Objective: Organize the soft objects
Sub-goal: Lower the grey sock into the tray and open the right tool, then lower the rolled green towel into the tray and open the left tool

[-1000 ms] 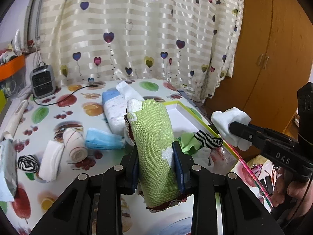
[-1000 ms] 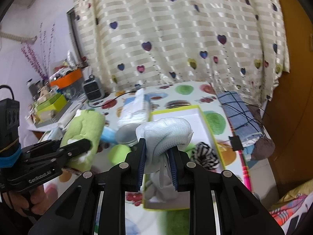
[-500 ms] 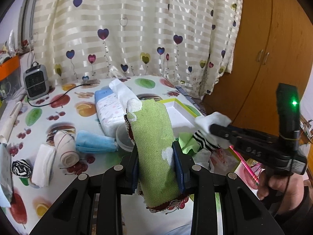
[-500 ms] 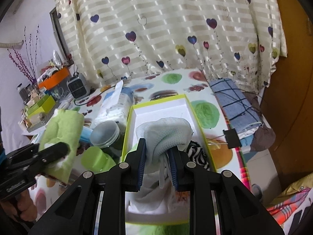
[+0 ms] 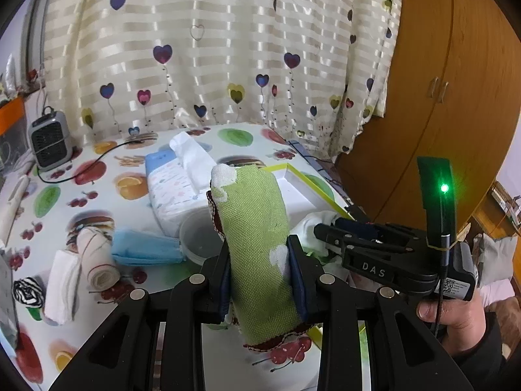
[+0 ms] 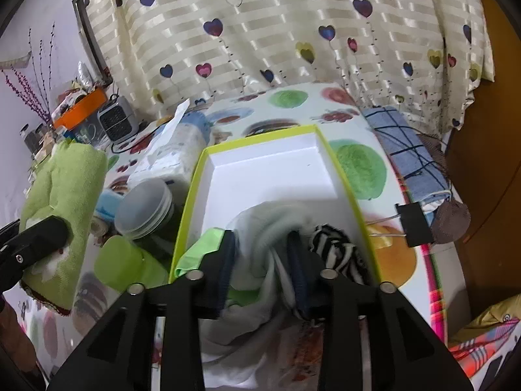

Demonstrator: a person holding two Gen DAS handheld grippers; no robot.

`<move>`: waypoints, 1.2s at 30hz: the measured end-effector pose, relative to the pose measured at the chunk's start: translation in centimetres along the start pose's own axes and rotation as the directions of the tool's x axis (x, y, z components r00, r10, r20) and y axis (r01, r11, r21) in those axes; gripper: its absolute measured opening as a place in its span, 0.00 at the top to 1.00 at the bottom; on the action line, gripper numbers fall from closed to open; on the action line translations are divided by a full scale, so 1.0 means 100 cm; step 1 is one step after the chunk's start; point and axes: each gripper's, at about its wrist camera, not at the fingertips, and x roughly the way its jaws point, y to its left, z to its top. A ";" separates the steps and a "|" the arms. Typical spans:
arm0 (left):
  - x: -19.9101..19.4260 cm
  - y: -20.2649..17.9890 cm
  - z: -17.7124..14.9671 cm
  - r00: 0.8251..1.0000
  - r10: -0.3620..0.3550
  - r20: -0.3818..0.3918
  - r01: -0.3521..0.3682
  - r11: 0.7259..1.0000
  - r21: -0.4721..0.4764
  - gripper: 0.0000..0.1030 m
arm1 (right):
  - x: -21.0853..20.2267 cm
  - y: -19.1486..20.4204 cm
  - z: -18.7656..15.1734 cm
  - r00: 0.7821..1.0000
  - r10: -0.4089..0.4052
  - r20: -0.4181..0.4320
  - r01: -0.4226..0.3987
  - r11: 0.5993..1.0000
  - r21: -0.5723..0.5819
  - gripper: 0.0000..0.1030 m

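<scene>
Right gripper (image 6: 260,254): its jaws have just been opening and are now standing apart around the white sock (image 6: 270,228). The sock is lying loose between the pads, blurred, seemingly dropping rather than held.
White sock: it is landing in the near end of the tray (image 6: 260,169), between a green cloth (image 6: 202,247) and a striped sock (image 6: 332,247) already lying there.
What has changed: a second ago this sock was pinched tight and carried above the table; now the gripper is down inside the tray's near end and letting go.
Left gripper (image 5: 259,260): its jaws are clamping the green towel (image 5: 257,228), unchanged over the last second. The roll is standing upright in them, clear of the table.
Green towel: it is hanging just outside the tray's left edge, above the tub (image 5: 202,238).
Tray: its far half is showing bare white floor, so there is probably room for the towel.
Meaning for the task: one more soft thing is likely going in, and the towel looks to be next once the right gripper clears the tray.
Still out: a blue mask (image 5: 146,252), a bandage roll (image 5: 97,257), a white roll (image 5: 62,285) and a striped roll (image 5: 29,291) are lying toward the table's left edge.
Risk: the sock may be catching on a pad as the right gripper lifts.
</scene>
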 end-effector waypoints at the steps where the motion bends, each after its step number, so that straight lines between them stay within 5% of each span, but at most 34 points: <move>1: 0.001 -0.002 0.000 1.000 -0.002 -0.002 0.002 1.000 0.002 0.72 | -0.002 -0.002 0.001 1.000 -0.008 0.007 0.008 1.000 0.001 0.62; 18: 0.048 -0.030 0.012 0.997 -0.029 -0.067 0.029 1.000 0.008 0.71 | -0.044 -0.026 0.000 0.992 -0.027 0.121 0.019 0.997 0.068 0.62; 28: 0.087 -0.028 0.015 0.992 -0.019 -0.122 0.013 0.999 -0.048 0.70 | -0.048 -0.042 -0.007 0.993 -0.022 0.120 0.010 0.995 0.101 0.62; 36: 0.081 -0.026 0.017 0.994 -0.039 -0.106 0.033 0.998 -0.052 0.67 | -0.050 -0.046 -0.008 0.992 -0.026 0.125 0.013 0.994 0.108 0.62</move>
